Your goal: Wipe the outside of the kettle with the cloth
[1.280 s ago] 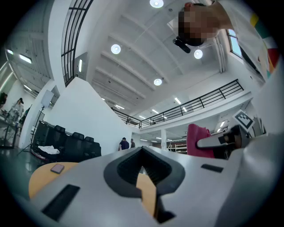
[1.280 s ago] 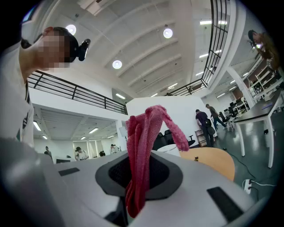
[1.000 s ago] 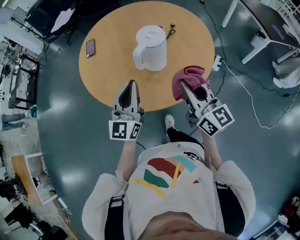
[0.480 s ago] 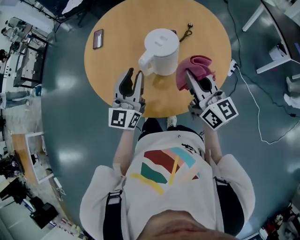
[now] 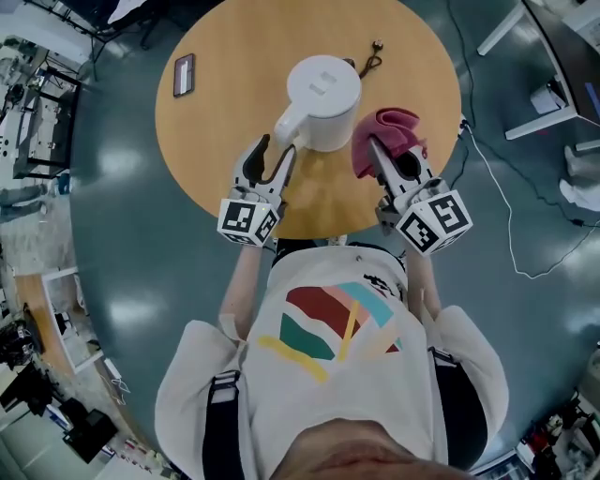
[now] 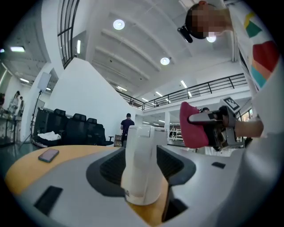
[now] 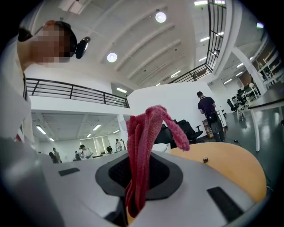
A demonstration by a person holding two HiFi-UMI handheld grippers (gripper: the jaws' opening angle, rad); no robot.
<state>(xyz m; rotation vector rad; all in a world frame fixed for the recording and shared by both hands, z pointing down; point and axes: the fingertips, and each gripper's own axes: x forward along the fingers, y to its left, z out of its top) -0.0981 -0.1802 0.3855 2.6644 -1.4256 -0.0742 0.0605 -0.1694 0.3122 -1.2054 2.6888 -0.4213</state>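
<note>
A white kettle point(image 5: 323, 87) stands on the round wooden table point(image 5: 216, 131), its handle point(image 5: 288, 127) pointing toward me. My left gripper point(image 5: 277, 148) is level at the handle. Its jaws have just been opening and now stand wide, with the handle point(image 6: 141, 164) between them; dark pad shows on both sides of it. My right gripper point(image 5: 380, 152) is shut on a pink cloth point(image 5: 394, 131), held just right of the kettle's body. In the right gripper view the cloth point(image 7: 138, 155) sticks up folded from between the jaws and hides most of the kettle.
A phone point(image 5: 184, 74) lies at the table's far left, and a small dark object point(image 5: 373, 56) lies behind the kettle. A white cable point(image 5: 502, 192) runs over the floor at the right, near white desk legs point(image 5: 511, 28).
Both grippers have moved forward over the table edge toward the kettle. The left jaws went from shut to wide, now astride the handle. The cloth has come up beside the kettle.
</note>
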